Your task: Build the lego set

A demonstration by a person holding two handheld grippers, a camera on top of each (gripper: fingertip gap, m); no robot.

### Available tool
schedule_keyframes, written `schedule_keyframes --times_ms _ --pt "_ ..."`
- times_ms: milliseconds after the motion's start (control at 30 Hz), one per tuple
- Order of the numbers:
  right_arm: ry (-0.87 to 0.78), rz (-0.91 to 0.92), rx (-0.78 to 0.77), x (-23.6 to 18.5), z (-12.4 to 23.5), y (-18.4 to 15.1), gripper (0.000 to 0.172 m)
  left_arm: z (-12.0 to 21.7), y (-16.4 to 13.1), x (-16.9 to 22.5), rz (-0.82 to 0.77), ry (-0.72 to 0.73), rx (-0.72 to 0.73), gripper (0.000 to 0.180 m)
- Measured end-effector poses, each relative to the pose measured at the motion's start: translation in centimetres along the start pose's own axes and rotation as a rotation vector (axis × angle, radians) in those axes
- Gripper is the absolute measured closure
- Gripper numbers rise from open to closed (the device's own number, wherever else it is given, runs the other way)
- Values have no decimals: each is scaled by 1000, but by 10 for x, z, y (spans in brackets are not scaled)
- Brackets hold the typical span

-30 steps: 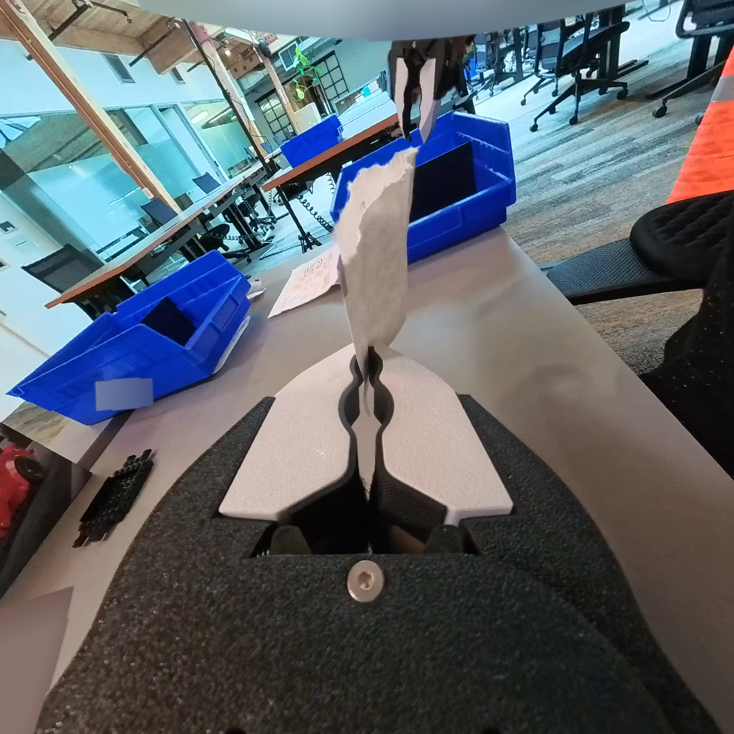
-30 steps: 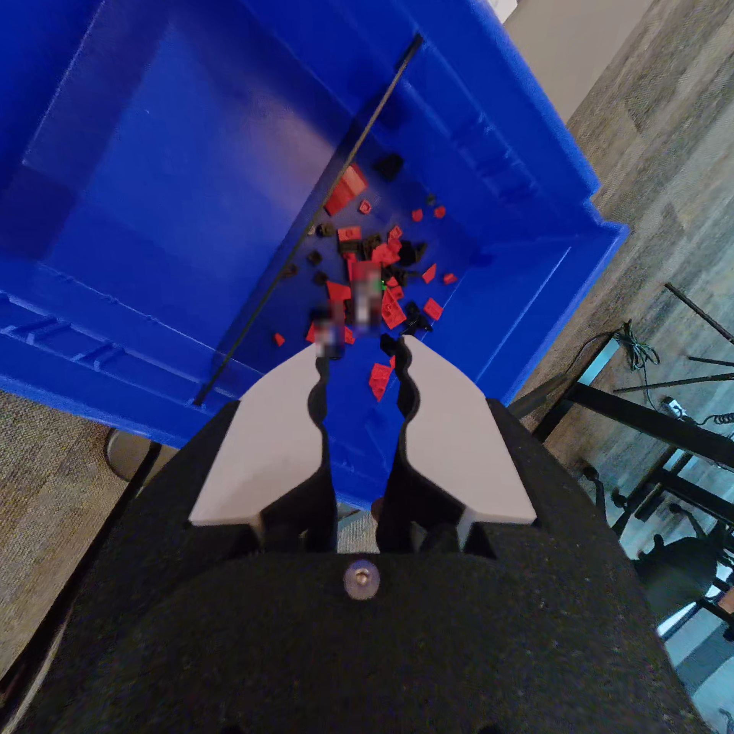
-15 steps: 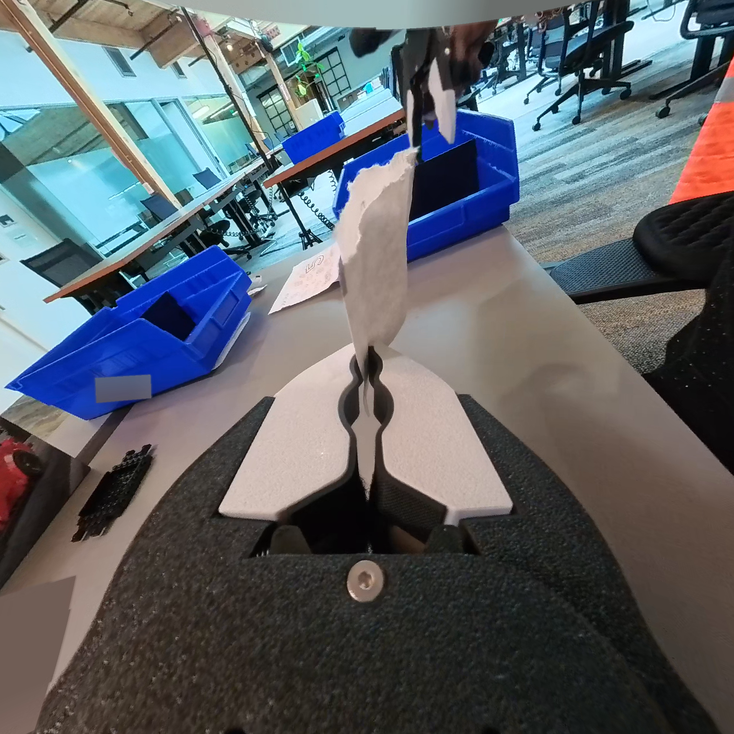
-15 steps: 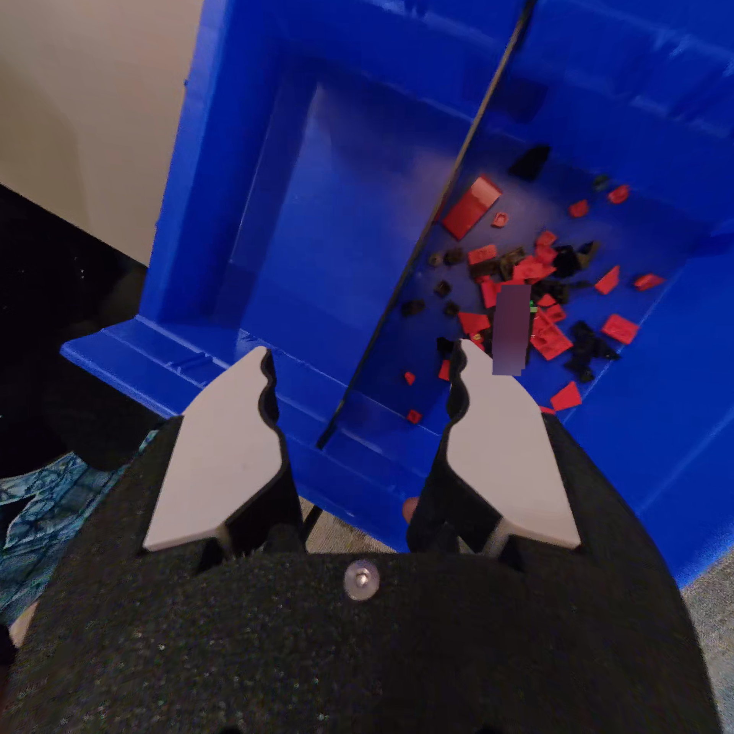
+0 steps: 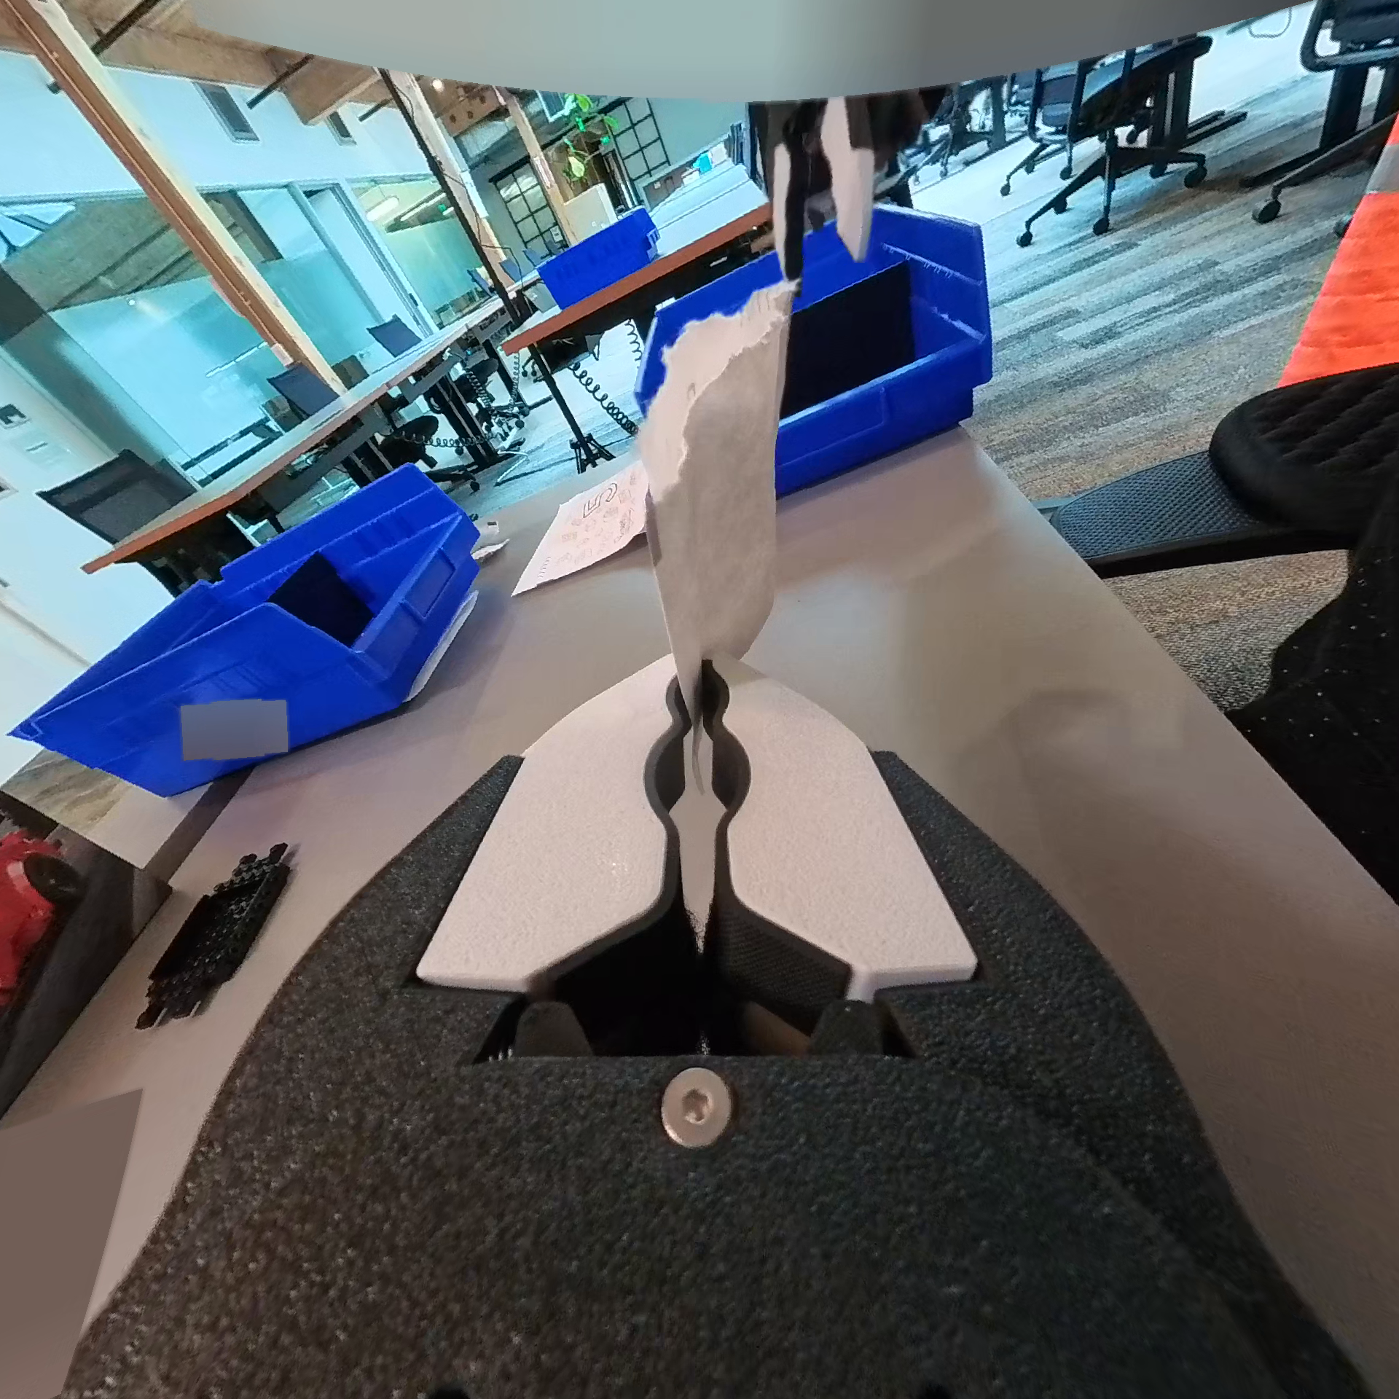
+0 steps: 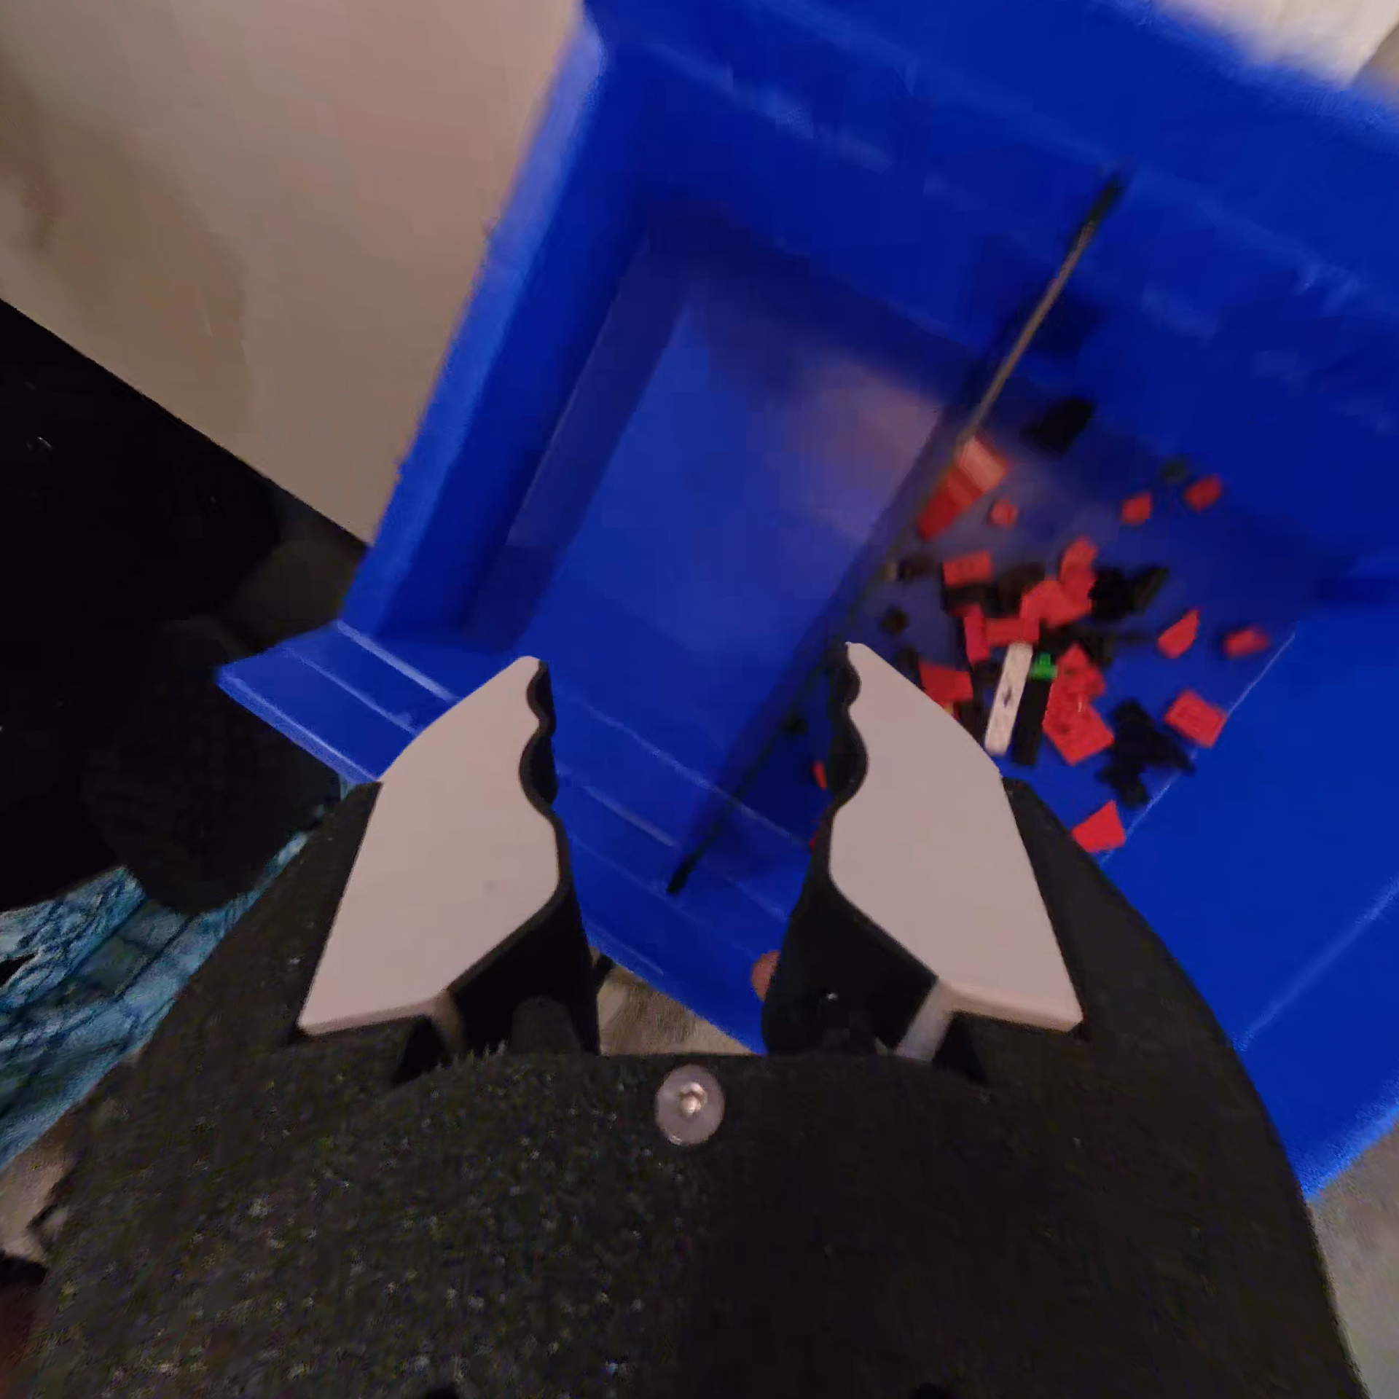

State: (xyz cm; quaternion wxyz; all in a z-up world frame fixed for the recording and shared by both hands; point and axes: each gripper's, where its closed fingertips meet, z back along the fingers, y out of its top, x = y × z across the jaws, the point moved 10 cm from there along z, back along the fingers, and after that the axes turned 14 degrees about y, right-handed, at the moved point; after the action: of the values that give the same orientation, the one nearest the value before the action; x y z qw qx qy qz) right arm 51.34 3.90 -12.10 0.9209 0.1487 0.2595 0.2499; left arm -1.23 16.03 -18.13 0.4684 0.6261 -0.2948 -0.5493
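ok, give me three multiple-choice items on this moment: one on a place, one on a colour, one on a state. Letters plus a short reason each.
1. Where do the small red and black pieces lie?
A. Inside the blue bin
B. On the bare table
C. On the chair seat

2. What colour is the torn paper strip?
A. Yellow
B. White
C. Green

3. How does the right gripper stand?
A. Shut on a red piece
B. Shut on the black rod
C. Open, nothing between its fingers

Answers: 1 A, they are scattered on the bin's floor beside a thin black rod. 2 B, the strip clamped in the shut left gripper is white. 3 C, its fingers stand wide apart above the bin.
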Motion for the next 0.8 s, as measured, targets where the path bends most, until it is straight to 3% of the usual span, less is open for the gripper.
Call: schedule_keyframes --times_ms 133,267,333,400,567,700,800 --pt "-83 225 134 -46 8 8 102 -1 -2 0 -4 15 -25 180" --pt "-46 316 14 -100 -15 -6 110 -7 -5 0 -28 84 -97 180" --pt "-119 383 -155 -115 -39 -16 114 -13 -6 4 -90 126 -144 180" --pt "-241 498 -303 -123 -56 -23 124 -21 -5 11 -195 147 -183 180" --pt "-398 748 -469 -118 -76 -22 154 -54 -3 33 -486 145 -254 180" --pt "-351 809 -563 -113 -85 -19 161 -81 -1 50 -713 139 -244 180" --pt "-277 805 -543 -111 -81 -19 166 -100 -1 58 -792 120 -228 180"
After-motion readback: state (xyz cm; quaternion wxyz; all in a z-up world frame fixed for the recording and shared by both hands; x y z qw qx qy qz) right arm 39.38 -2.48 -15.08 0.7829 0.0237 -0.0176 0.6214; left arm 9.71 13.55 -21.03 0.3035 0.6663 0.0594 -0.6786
